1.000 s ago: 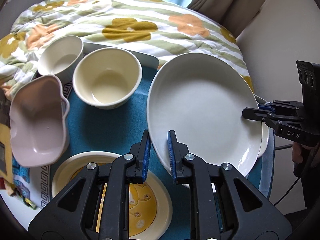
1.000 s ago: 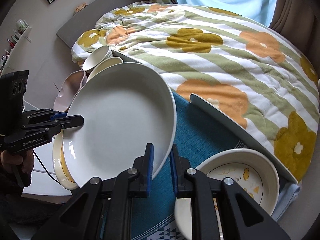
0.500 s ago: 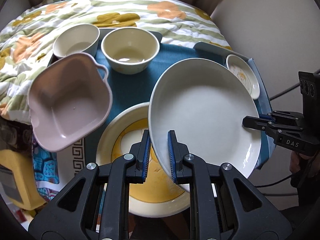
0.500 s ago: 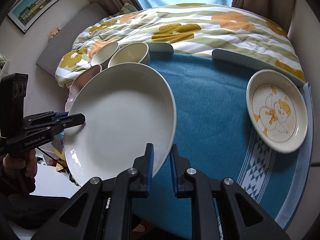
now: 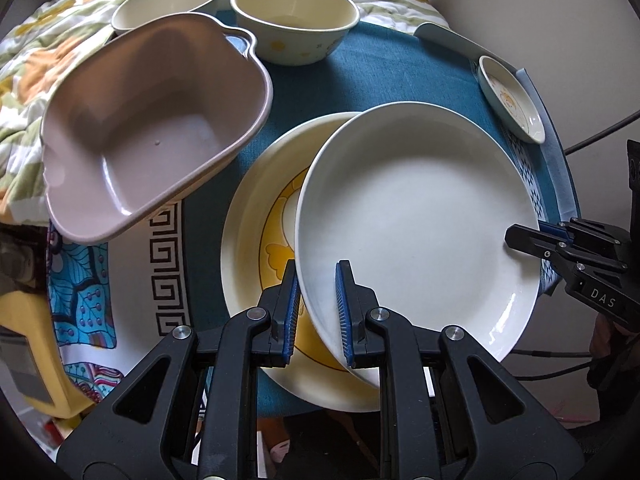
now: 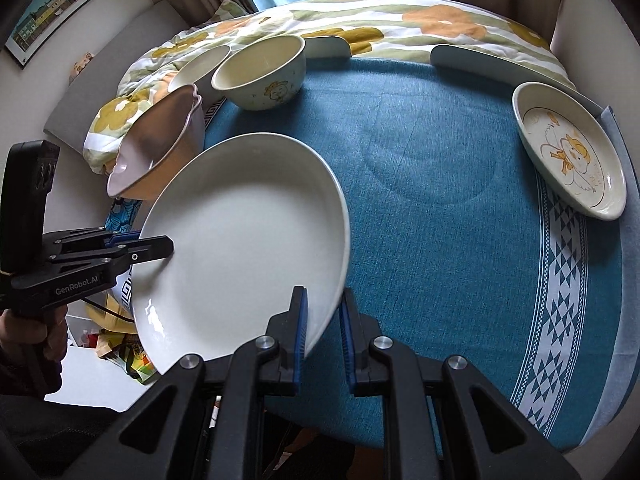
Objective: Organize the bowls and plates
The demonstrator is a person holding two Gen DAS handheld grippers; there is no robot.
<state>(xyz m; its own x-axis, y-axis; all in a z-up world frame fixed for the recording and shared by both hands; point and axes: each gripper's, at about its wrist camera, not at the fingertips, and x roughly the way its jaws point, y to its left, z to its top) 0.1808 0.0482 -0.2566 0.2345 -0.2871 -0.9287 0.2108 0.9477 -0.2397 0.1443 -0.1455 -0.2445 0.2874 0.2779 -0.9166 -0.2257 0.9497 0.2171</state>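
Both grippers' jaws clamped, downward-tilted

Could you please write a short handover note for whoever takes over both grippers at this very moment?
Left gripper: shut on the near rim of the large plain white plate.
Right gripper: shut on the opposite rim of the same plate, which is held tilted in the air.

Directly beneath it lies the cream plate with the yellow pattern on the blue tablecloth. The pink handled dish and two cream bowls sit at the far left; the small plate with a duck drawing sits at the far right.

Done: white plate lifted and carried over the yellow one.
Left: lower and release it, then probably gather the bowls and small plate.
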